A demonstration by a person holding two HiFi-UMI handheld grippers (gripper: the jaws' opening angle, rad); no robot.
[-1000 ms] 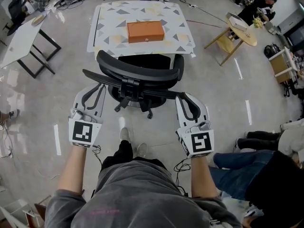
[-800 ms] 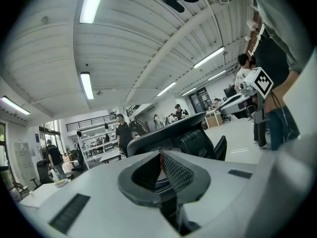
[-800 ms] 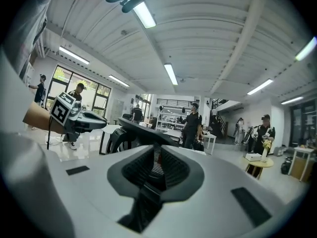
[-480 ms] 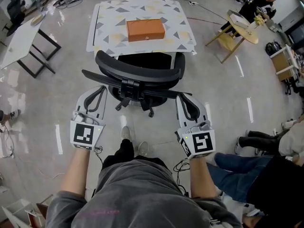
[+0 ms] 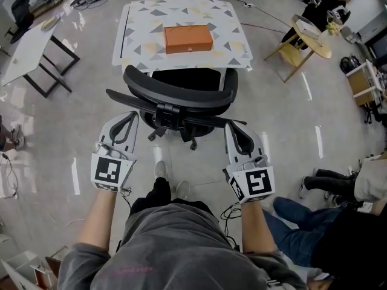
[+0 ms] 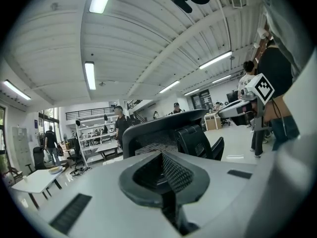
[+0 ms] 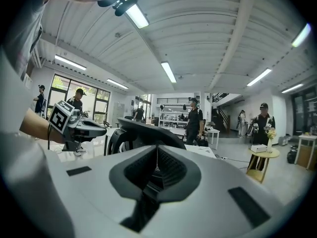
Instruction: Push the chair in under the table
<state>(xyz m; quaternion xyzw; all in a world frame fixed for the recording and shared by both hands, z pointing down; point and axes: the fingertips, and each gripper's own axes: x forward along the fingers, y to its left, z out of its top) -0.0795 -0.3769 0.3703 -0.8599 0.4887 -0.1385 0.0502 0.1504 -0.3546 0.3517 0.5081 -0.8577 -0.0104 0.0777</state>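
Note:
The black office chair (image 5: 178,95) stands with its seat partly under the patterned table (image 5: 139,53), its backrest toward me. An orange box (image 5: 187,38) lies on the tabletop. My left gripper (image 5: 129,116) is shut and holds nothing, its tip just behind the chair's left armrest. My right gripper (image 5: 231,126) is also shut and holds nothing, at the end of the right armrest. Whether either tip touches the chair I cannot tell. The left gripper view has the backrest (image 6: 163,130) close beyond the shut left gripper (image 6: 162,156). The right gripper view shows the backrest (image 7: 143,128) beyond the shut right gripper (image 7: 157,151).
A white table on black legs (image 5: 30,47) stands at the far left. A round wooden side table (image 5: 311,38) is at the far right. A seated person's legs (image 5: 329,183) reach in at the right. My shoes (image 5: 160,173) are on the floor behind the chair's base.
Both pairs of jaws have closed from slightly apart to shut. Both hands have stayed almost in place behind the chair.

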